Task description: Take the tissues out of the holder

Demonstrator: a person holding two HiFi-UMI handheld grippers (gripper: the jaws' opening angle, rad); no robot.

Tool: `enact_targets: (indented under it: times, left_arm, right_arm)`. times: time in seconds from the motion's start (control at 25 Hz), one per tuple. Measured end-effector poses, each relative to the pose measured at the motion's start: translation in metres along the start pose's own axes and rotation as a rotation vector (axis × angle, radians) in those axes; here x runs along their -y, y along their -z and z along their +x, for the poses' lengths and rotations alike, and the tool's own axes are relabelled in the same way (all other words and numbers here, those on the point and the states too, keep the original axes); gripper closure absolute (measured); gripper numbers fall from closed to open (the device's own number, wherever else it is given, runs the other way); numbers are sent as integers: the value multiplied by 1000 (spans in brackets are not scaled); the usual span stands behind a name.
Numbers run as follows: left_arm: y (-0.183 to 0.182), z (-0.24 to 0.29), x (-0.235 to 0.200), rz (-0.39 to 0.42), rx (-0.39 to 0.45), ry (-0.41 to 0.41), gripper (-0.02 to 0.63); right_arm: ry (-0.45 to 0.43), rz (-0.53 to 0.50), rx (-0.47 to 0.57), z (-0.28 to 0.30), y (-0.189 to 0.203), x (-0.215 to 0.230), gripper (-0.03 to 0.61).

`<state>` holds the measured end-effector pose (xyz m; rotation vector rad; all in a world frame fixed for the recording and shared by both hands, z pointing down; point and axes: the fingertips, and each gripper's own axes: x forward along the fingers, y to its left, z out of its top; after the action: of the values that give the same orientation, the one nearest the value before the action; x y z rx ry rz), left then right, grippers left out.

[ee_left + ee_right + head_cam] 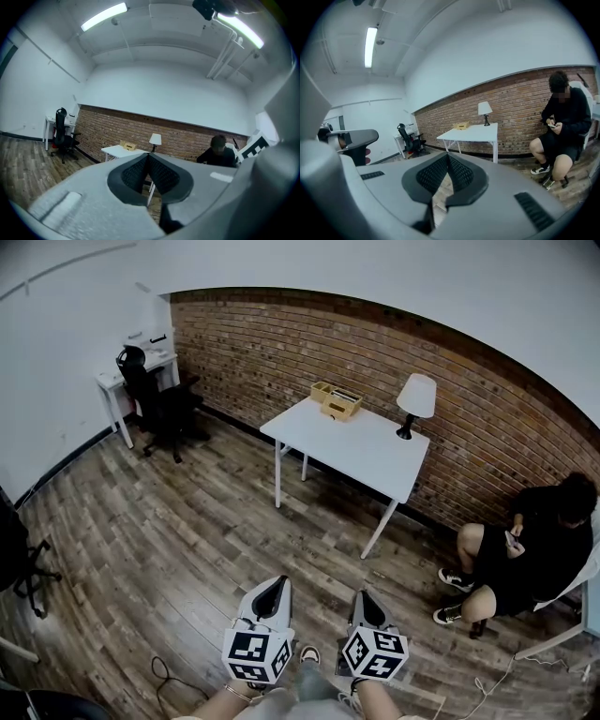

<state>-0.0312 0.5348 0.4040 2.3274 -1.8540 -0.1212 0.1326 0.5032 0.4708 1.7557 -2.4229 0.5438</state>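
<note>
while we stand well back from the white table (375, 451), the wooden holder (341, 406) sits at its far edge by the brick wall, its tissues too small to make out. left gripper (276, 585) and right gripper (365, 597) both have their jaws pressed together with nothing between. risks as we judge them: arriving with jaws unopened and shoving the holder; a light holder lifting with the tissues unless one gripper pins it; clipping the lamp (415, 399) nearby.
</note>
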Motion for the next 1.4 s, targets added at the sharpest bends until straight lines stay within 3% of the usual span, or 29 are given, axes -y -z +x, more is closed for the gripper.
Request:
enact_targets:
  times: [0.4, 0.92, 1.4]
  left_arm:
    - [0, 45, -21, -20, -14, -16, 606]
    - [-24, 158, -26, 36, -5, 5, 606]
    - [-20, 255, -39, 18, -30, -6, 606]
  right_arm:
    - [-28, -11, -14, 55, -14, -3, 572]
    - [-33, 19, 10, 150, -65, 37, 572]
    - [-45, 17, -35, 241, -88, 74, 572]
